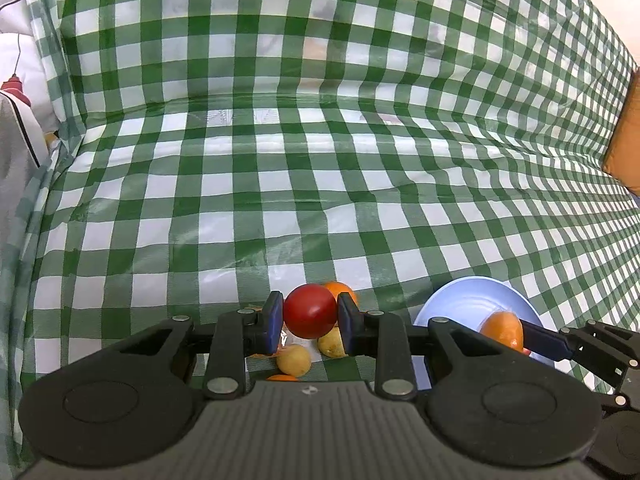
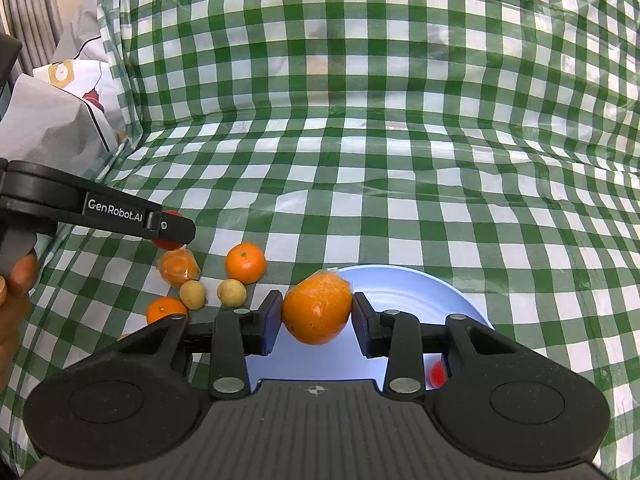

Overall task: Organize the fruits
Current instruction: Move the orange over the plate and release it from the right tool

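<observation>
My left gripper (image 1: 310,317) is shut on a red round fruit (image 1: 310,316), held above a cluster of loose fruit: two small yellow fruits (image 1: 294,359) and oranges (image 1: 340,290). My right gripper (image 2: 316,314) is shut on a plastic-wrapped orange (image 2: 317,308), held over the near part of a light blue plate (image 2: 400,284). A small red fruit (image 2: 437,373) lies on the plate, partly hidden by my right gripper. In the right wrist view the left gripper (image 2: 172,229) shows at the left over the cluster (image 2: 245,262). The plate (image 1: 472,300) and wrapped orange (image 1: 502,330) show in the left wrist view.
A green and white checked plastic cloth (image 1: 320,184) covers the table and rises behind it. Grey and white bags (image 2: 60,120) lie at the left edge. An orange-brown object (image 1: 624,148) is at the far right.
</observation>
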